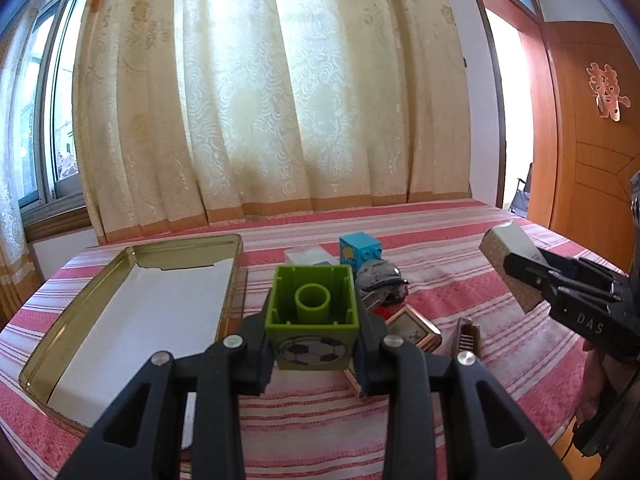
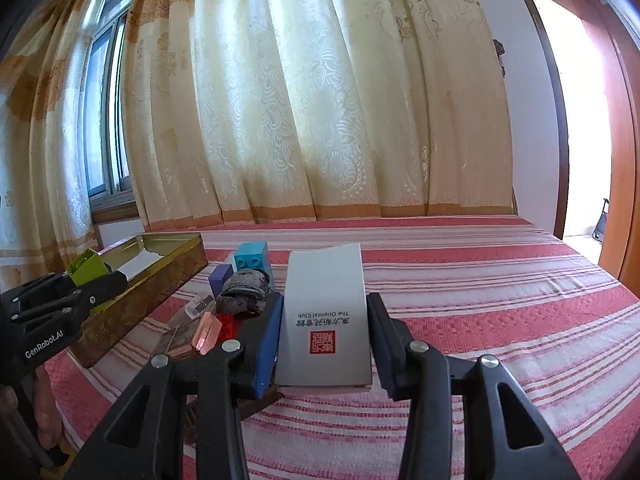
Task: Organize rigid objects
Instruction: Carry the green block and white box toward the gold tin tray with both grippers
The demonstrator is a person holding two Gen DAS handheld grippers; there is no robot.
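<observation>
My left gripper (image 1: 314, 344) is shut on a green toy block (image 1: 312, 314) with a football sticker, hollow side up, held above the striped cloth just right of an open gold tin (image 1: 132, 312). My right gripper (image 2: 326, 344) is shut on a grey-white box (image 2: 326, 320) with a red seal and "The Oriental Club" print. The right gripper and its box (image 1: 516, 264) also show at the right of the left wrist view. The left gripper with the green block (image 2: 86, 268) shows at the left of the right wrist view, beside the tin (image 2: 160, 280).
A pile lies on the red-striped bed cover (image 2: 480, 300) between the grippers: a blue block (image 1: 360, 250), a grey mottled object (image 1: 378, 280), a purple block (image 2: 221, 278), a copper-framed item (image 1: 412, 332), a clear piece (image 2: 198, 306). Curtains hang behind; a door stands right.
</observation>
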